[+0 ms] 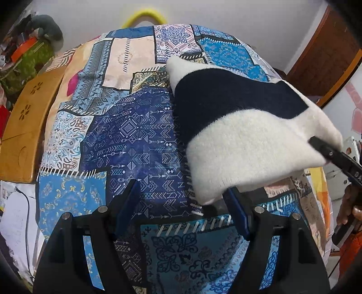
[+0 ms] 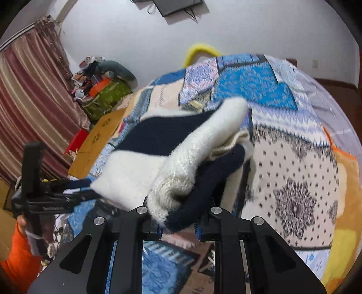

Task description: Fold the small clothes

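A white and navy knit sweater (image 1: 237, 135) lies on the patchwork bedspread (image 1: 126, 131), and its right side is lifted off the bed. My right gripper (image 2: 178, 225) is shut on a bunched fold of the sweater (image 2: 181, 171); white and navy knit fills the gap between its pads. In the left wrist view that right gripper (image 1: 334, 156) shows at the sweater's raised right edge. My left gripper (image 1: 181, 203) stands open just above the bedspread, with the sweater's near white corner beside its right finger (image 1: 237, 212), not pinched. The left gripper (image 2: 45, 199) also appears at the left of the right wrist view.
A wooden board (image 1: 25, 126) lies off the bed's left side. Beyond it are a green bag with clutter (image 2: 104, 97) and a striped curtain (image 2: 34, 101). A yellow hoop (image 1: 144, 13) rises behind the bed. A person's hand (image 1: 353, 212) and orange sleeve (image 2: 18, 260) are close.
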### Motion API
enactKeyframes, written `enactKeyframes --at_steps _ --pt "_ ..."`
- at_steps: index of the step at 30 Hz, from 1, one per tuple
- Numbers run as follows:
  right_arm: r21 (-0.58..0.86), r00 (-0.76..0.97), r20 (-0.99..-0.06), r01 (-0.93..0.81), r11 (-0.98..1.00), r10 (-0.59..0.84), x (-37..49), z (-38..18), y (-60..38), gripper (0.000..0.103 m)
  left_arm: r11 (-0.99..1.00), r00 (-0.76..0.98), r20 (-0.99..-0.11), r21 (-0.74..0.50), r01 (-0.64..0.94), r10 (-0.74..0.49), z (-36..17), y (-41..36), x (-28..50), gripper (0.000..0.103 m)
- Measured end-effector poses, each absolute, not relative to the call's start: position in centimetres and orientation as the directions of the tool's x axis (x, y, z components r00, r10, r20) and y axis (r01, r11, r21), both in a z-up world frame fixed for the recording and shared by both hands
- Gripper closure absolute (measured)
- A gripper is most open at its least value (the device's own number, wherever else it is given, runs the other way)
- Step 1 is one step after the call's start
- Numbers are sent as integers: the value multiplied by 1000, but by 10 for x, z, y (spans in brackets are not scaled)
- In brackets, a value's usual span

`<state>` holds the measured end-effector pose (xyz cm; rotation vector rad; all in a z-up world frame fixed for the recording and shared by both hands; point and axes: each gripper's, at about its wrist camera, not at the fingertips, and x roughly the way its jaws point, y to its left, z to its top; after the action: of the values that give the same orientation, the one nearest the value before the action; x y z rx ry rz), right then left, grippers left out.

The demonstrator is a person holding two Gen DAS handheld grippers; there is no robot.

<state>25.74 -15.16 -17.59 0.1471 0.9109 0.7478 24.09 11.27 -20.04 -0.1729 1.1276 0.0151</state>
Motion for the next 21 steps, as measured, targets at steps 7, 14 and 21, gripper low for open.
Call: enactKeyframes --at_steps 7,14,21 --pt "387 379 -685 -535 751 623 247 -180 -156 73 992 435 -899 -88 -88 -41 -192 112 232 29" --pt "318 428 -694 -539 780 579 240 -162 -167 44 992 508 -861 -68 -108 -4 -163 122 230 29" --pt "273 490 -660 -549 790 569 249 -139 -170 18 989 596 -803 -90 -118 -2 -130 130 250 19"
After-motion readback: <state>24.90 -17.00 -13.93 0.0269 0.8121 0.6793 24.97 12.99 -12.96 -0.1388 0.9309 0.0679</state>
